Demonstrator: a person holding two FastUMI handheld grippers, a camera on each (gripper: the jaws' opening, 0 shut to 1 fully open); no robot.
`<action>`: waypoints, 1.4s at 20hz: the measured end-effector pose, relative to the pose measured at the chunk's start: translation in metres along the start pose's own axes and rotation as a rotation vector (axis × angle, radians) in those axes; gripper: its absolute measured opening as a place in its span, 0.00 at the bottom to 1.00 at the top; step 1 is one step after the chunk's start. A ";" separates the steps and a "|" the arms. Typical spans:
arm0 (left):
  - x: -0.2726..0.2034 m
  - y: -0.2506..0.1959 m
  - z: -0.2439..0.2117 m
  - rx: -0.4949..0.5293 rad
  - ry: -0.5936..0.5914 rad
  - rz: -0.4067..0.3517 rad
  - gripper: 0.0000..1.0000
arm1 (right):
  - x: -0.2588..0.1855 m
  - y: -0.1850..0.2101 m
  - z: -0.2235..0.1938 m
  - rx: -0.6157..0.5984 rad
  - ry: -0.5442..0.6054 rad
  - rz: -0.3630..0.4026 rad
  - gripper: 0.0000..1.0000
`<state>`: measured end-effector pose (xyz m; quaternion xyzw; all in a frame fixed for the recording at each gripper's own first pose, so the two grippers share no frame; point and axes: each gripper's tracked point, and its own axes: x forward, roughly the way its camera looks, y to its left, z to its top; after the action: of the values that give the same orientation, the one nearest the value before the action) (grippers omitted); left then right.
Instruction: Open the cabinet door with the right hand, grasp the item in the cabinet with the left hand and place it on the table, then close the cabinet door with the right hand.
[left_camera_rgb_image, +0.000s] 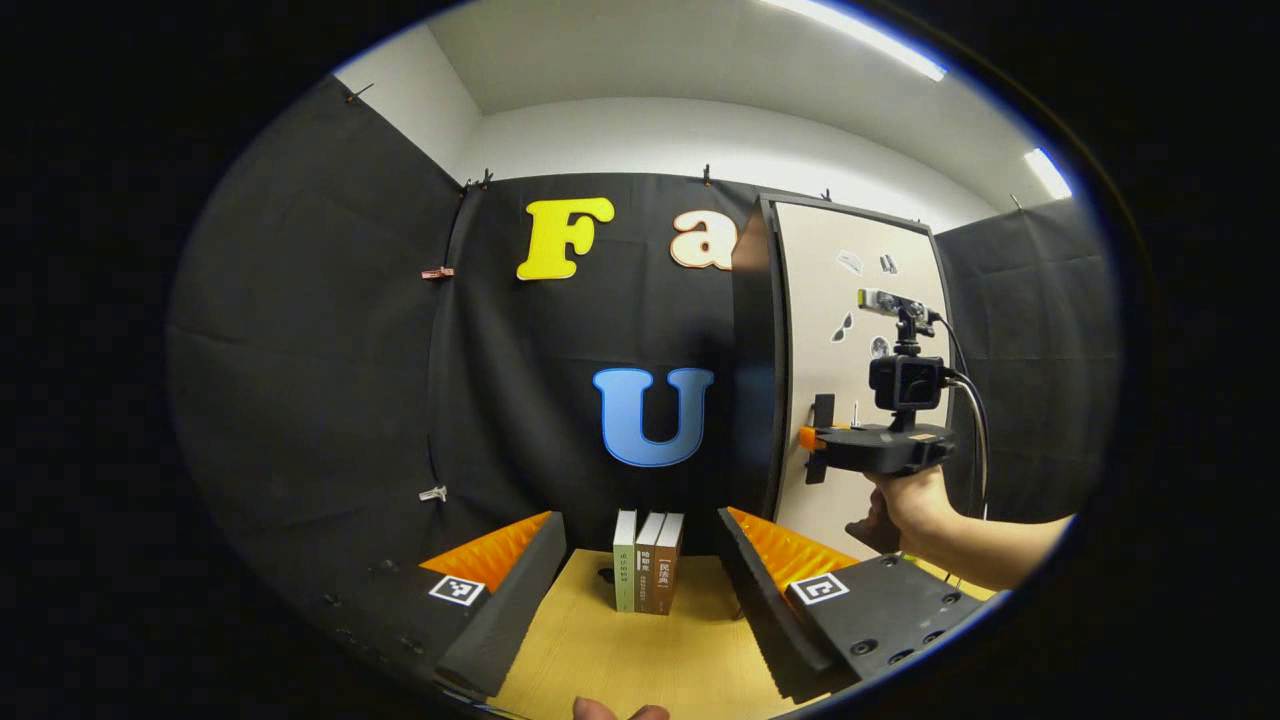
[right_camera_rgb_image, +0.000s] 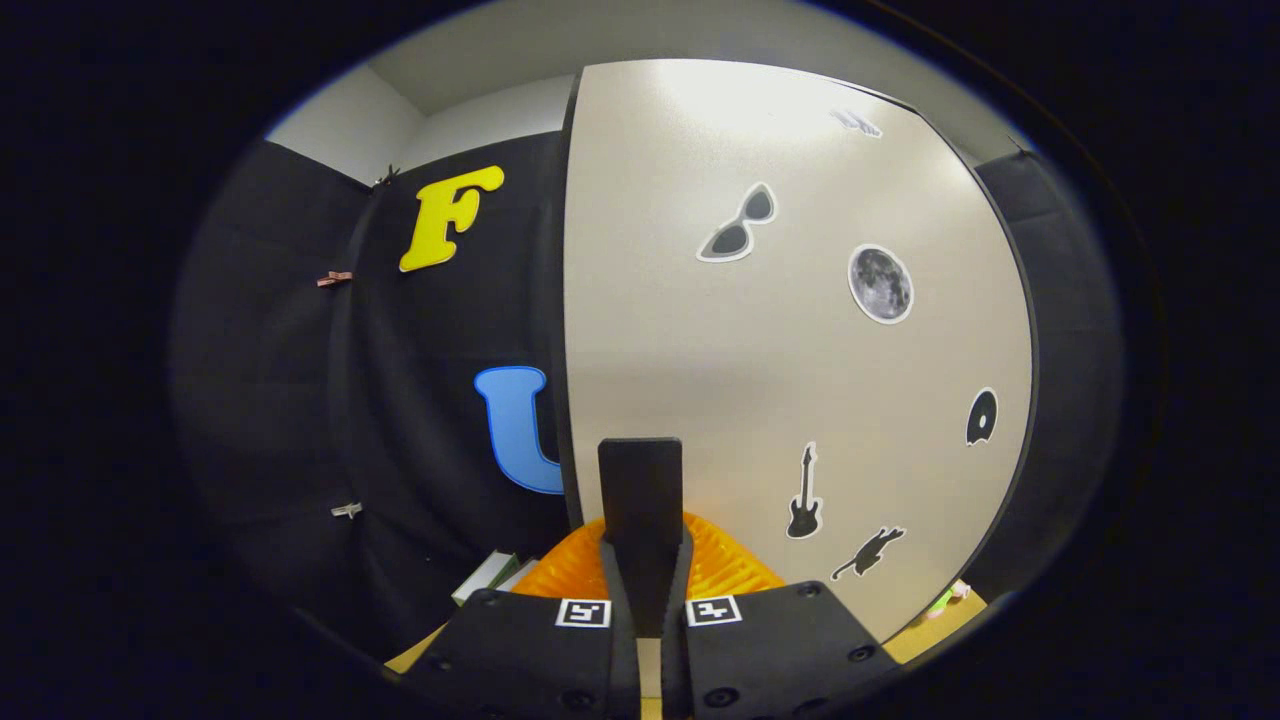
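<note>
Cabinet door (right_camera_rgb_image: 780, 330) handle (right_camera_rgb_image: 640, 500) between right hand-held gripper (right_camera_rgb_image: 640, 590) fingers

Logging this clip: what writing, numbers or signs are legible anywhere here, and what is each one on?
Book spines, three books upright on the table: printed titles, too small to read.
Cabinet door: picture stickers alone, such as the sunglasses, moon and guitar; no words.
Handle: blank.
Left gripper and right gripper: square coded tags, patterns, no text.
</note>
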<state>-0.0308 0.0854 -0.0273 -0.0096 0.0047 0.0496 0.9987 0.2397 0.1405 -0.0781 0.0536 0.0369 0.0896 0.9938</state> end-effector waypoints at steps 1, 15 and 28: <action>-0.004 -0.002 0.000 0.002 -0.003 0.004 0.95 | -0.008 0.002 0.002 0.001 -0.001 0.022 0.12; -0.013 -0.079 -0.003 -0.014 -0.009 -0.040 0.95 | -0.144 -0.034 0.015 0.015 -0.003 0.223 0.12; 0.031 -0.149 0.005 -0.051 -0.076 -0.115 0.95 | -0.219 -0.109 0.023 -0.018 -0.028 0.198 0.12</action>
<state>0.0147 -0.0599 -0.0200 -0.0335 -0.0348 -0.0073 0.9988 0.0456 -0.0078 -0.0538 0.0495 0.0165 0.1868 0.9810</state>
